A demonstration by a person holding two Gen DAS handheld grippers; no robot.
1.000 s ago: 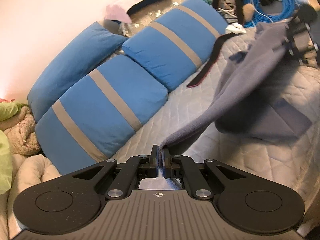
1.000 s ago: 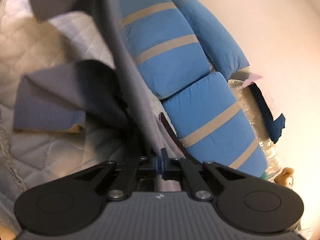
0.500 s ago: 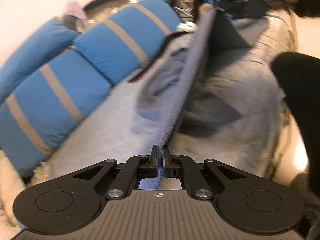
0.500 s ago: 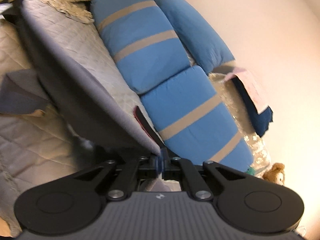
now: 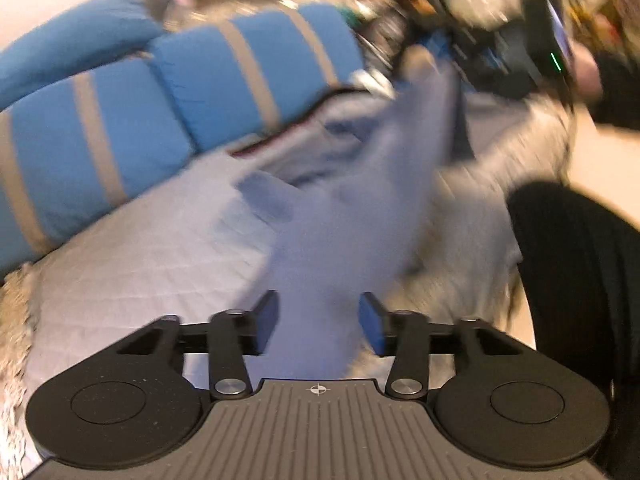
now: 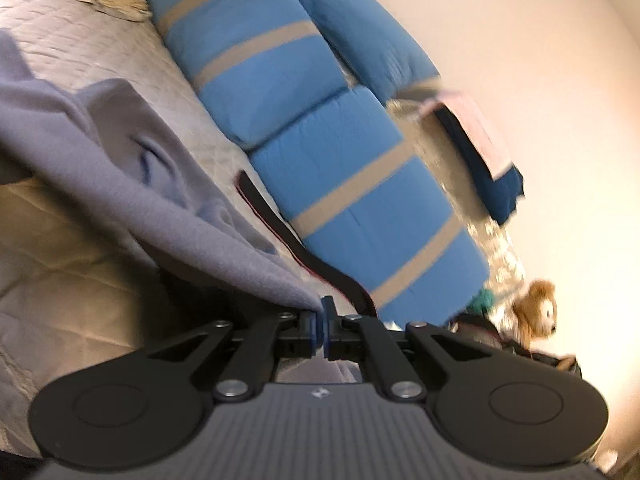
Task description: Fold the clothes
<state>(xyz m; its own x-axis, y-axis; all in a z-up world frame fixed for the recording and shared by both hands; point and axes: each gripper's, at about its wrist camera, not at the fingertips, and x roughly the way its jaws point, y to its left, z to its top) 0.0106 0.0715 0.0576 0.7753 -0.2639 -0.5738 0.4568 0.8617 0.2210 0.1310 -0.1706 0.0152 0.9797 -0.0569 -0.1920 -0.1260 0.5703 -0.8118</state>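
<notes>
Quilted grey bedding (image 5: 132, 276) covered a bed, with blue cushions (image 5: 248, 76) banded in beige lined up along a pale wall (image 6: 540, 80). Clutter beyond the bed's far end was too blurred to name.

In the left wrist view, the left claw (image 5: 318, 320) sat low over the bed with its jaws opening. A grey-lilac fleece garment (image 5: 360, 216) passed between the blue pads (image 5: 267, 318), but they no longer pressed on it. A dark trouser leg (image 5: 580, 280) of the person stood at the right edge.

In the right wrist view, the right claw (image 6: 320, 330) was closed tight on a corner of the same fleece (image 6: 168, 200), which ran up and away to the left in a taut ridge. A dark strap with a red edge (image 6: 288, 236) lay on the bedding just beside the cushions, and a stuffed toy (image 6: 536, 312) sat near the wall.

The garment lay partly on the bed and partly lifted, its long axis stretching from one claw to the other, roughly alongside the row of cushions.

The step in hand looked like laying one end down to set a fold. To do it well, the freed end should probably settle flat before the left claw draws back, so no cloth snags on the pads, while the right claw keeps mild tension and carries its corner across squarely.
</notes>
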